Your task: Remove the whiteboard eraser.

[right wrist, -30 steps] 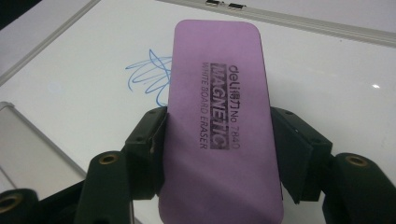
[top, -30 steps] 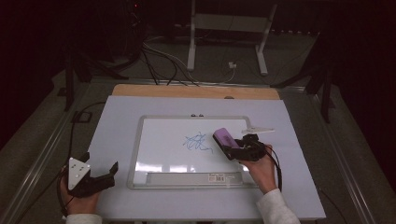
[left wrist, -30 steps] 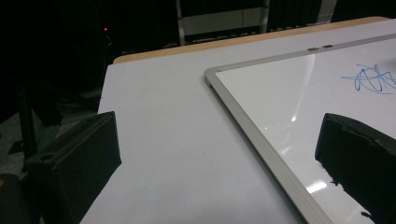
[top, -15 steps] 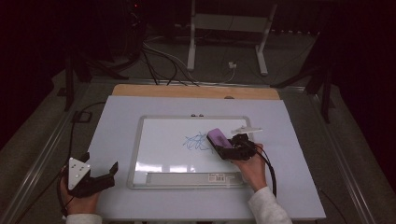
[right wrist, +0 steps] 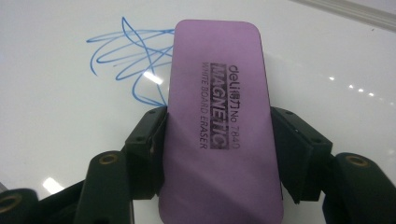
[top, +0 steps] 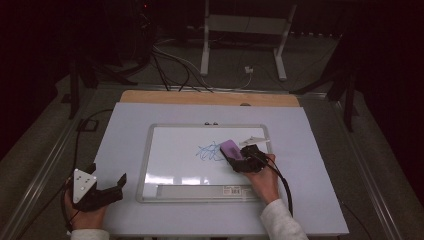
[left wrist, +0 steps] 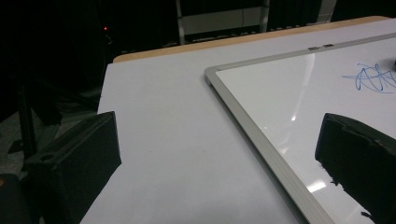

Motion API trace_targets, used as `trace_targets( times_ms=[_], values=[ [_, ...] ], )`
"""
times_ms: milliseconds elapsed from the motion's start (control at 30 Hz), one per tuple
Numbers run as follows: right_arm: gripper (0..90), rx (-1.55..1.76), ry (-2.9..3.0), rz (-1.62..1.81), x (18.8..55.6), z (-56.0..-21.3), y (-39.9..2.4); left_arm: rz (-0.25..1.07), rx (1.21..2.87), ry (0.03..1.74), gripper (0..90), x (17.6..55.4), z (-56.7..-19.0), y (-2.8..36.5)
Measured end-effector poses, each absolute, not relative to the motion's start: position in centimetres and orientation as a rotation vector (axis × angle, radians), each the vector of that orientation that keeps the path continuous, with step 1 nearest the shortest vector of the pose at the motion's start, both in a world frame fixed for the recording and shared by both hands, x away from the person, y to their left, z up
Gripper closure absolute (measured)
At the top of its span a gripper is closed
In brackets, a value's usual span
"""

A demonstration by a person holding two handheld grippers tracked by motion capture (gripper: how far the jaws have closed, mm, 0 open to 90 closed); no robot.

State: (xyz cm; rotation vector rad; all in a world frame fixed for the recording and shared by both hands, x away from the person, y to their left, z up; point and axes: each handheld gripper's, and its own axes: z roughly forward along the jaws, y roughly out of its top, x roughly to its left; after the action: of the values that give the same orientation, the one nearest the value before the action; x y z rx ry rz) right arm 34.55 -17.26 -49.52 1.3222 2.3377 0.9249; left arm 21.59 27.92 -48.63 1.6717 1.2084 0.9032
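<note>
The purple eraser (right wrist: 219,121) reads "deli No 7840 MAGNETIC WHITE BOARD ERASER".

— What lay beyond the pale, white-topped counter (top: 320,150)?
— A light wooden strip (top: 210,97) ran along its far edge. Past it, a dim grey floor (top: 310,70) carried tangled black cables (top: 165,60) and a white metal stand (top: 245,30).
— And the light?
— The room behind was dark.
</note>
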Motion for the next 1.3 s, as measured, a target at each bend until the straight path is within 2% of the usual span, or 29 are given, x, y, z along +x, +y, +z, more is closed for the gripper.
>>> trace_targets(
  times_ms=[233, 367, 533, 667, 833, 1300],
  values=[
    [40.0, 1.313, 2.344, 0.898, 34.5, -49.8, -17.0, 0.903, 1.671, 1.208, 0.8, 21.6, -48.6, 27.9],
    [28.1, 1.298, 2.344, 0.884, 34.5, -49.9, -16.8, 0.903, 1.672, 1.209, 0.8, 21.6, -48.6, 27.9],
    [25.9, 1.344, 2.325, 0.950, 35.0, -49.7, -16.8, 0.904, 1.674, 1.209, 0.9, 21.6, -48.6, 27.9],
    [27.1, 1.379, 2.325, 0.974, 35.7, -49.6, -16.6, 0.902, 1.674, 1.210, 0.9, 21.6, -48.7, 27.9],
    [39.3, 1.399, 2.330, 0.949, 36.1, -49.7, -16.1, 0.902, 1.675, 1.209, 0.8, 21.6, -48.7, 27.9],
    [40.6, 1.396, 2.332, 0.929, 36.1, -49.7, -15.9, 0.900, 1.686, 1.204, 0.8, 21.7, -48.7, 27.8]
  ],
)
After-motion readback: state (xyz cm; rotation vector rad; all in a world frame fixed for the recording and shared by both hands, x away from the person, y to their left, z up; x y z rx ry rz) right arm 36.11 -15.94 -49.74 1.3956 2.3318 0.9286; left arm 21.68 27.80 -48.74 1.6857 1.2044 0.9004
